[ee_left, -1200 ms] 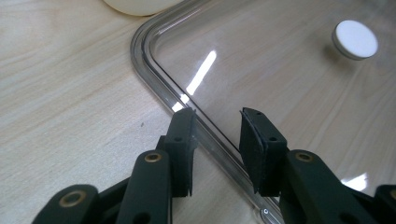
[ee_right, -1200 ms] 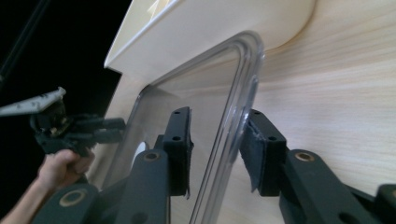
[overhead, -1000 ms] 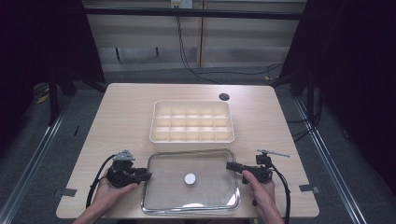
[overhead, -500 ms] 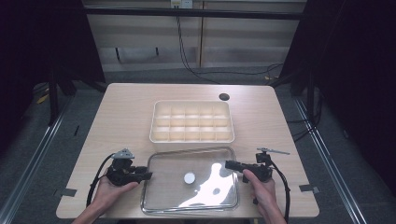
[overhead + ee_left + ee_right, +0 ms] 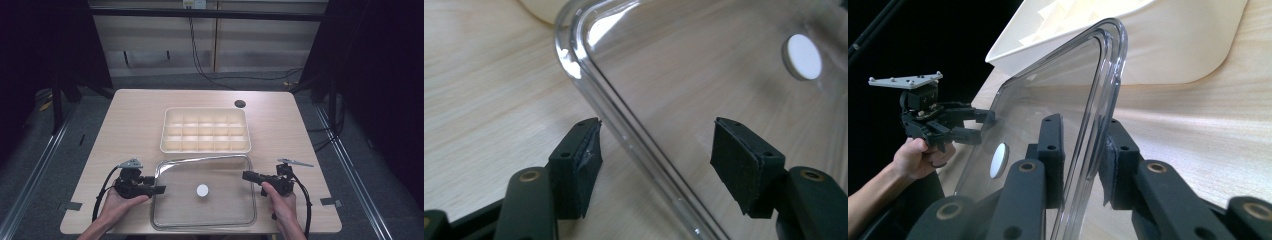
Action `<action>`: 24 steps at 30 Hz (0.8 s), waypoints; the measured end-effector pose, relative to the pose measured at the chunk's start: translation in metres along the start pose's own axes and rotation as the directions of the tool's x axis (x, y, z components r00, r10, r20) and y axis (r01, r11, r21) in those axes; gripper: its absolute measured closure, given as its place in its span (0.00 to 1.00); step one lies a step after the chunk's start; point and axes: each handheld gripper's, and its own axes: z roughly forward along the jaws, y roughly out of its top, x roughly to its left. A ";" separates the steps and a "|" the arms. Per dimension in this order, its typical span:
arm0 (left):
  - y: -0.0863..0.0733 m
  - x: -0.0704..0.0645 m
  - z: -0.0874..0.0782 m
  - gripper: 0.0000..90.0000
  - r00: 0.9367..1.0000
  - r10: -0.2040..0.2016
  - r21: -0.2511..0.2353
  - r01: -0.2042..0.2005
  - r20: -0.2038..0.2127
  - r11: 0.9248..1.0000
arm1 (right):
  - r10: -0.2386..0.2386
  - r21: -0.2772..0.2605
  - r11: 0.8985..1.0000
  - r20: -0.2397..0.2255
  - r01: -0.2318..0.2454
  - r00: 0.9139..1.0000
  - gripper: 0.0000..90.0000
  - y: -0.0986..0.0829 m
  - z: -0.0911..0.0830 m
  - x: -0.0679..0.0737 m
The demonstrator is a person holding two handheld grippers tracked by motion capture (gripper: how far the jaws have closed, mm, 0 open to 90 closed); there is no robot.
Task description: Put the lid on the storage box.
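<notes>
overhead forward-down view, two close jaw-level views, shared clear lid (image 5: pixel 202 192)

A pale wooden desk (image 5: pixel 130 130) with rounded corners carries a cream plastic compartment tray (image 5: pixel 205 130) at its middle. Just nearer the person than the tray lies a clear plastic rectangular lid (image 5: pixel 202 192). Beyond the tray's far right corner sits a dark round grommet hole (image 5: pixel 240 104).

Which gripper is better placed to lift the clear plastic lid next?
Probably right. The right gripper has its jaws close around the rim of the clear plastic lid, while the left gripper merely straddles the opposite rim with its jaws wide apart.
</notes>
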 end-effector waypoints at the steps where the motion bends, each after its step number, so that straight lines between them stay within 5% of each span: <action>1: 0.001 -0.001 0.001 0.41 1.000 0.001 0.003 -0.001 0.006 1.000 | -0.009 -0.002 1.000 0.000 0.009 1.000 0.83 0.000 -0.002 0.001; 11: 0.001 -0.002 -0.006 0.51 1.000 -0.004 -0.004 0.004 0.010 1.000 | -0.045 0.033 0.999 0.071 0.042 0.996 0.79 -0.001 -0.001 0.002; 20: 0.004 0.000 -0.012 0.58 0.999 -0.022 -0.040 0.023 0.035 0.999 | -0.060 0.034 0.998 0.080 0.057 0.995 0.77 0.000 0.000 0.003; 24: 0.008 -0.003 -0.019 0.62 0.999 0.007 -0.076 -0.004 0.048 0.997 | -0.084 0.028 0.996 0.074 0.083 0.994 0.76 0.003 -0.002 0.005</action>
